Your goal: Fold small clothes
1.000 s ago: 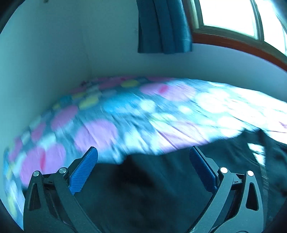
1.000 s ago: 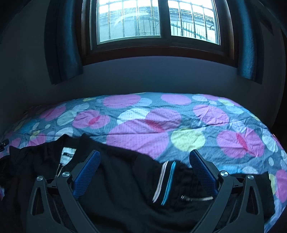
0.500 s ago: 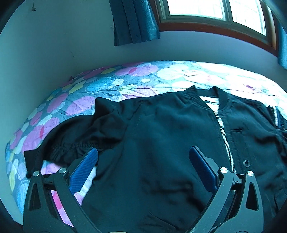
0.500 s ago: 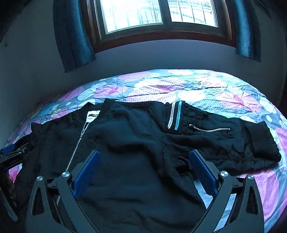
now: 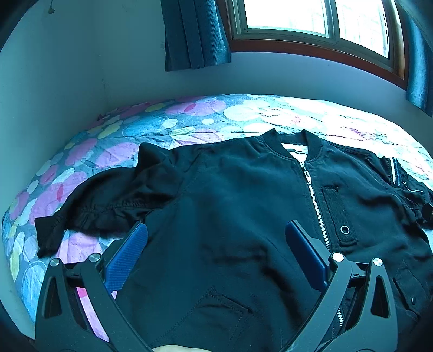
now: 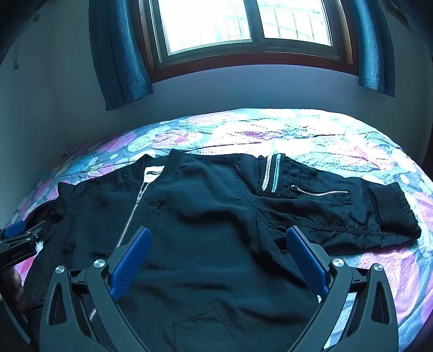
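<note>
the black bomber jacket (image 5: 232, 216) lay front up, zipped, on the spotted bedspread (image 5: 116, 151); the left gripper (image 5: 215, 238) and right gripper (image 6: 219, 242) hovered above it, fingers spread and empty; folding looked not yet begun; next, i judged, the rumpled left sleeve (image 5: 105, 205) needed pinching and bringing across the chest.

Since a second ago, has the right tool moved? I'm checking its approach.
Yes. The right tool has pulled back and up: the window sits higher, and the whole black jacket now shows.
</note>
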{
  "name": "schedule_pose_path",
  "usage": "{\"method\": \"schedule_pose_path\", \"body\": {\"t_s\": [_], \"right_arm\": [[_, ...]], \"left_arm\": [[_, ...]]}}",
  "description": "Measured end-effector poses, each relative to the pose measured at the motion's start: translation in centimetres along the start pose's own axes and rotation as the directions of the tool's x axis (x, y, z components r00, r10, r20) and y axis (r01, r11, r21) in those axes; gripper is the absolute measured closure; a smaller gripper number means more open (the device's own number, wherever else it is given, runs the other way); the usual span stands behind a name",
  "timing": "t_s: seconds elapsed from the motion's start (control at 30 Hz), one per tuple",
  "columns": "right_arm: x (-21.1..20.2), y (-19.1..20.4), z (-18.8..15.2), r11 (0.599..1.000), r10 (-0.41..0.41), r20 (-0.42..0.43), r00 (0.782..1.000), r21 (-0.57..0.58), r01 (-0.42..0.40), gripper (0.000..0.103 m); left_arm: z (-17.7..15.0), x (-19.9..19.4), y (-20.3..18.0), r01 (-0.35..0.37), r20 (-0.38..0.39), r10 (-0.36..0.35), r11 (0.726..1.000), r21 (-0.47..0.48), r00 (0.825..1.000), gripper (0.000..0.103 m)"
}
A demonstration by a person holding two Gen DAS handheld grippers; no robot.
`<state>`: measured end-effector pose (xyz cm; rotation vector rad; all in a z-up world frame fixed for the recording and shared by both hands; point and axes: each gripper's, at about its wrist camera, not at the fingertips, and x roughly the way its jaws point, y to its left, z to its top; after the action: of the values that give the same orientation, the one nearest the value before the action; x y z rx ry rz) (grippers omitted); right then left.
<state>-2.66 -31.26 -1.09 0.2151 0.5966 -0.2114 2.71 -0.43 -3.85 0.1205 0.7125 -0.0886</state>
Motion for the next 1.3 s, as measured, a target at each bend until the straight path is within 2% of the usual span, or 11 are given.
{"method": "schedule_pose_path", "body": {"t_s": [0.27,1.3], "right_arm": [[-0.2,0.1,0.0,1.000,0.003,-0.006,1.000,-0.003,-0.003,0.004],[0.8,0.4,-0.8,1.000,-0.005,-0.050,0.999,-0.027,0.003,0.004]], "left_arm": [[-0.5,0.1,0.0,0.004,-0.030,-0.004,1.000,-0.020,1.000,0.002],[-0.7,-0.3,0.0,0.005,-0.043,-0.006,1.000,-0.015,0.999,0.002]]}}
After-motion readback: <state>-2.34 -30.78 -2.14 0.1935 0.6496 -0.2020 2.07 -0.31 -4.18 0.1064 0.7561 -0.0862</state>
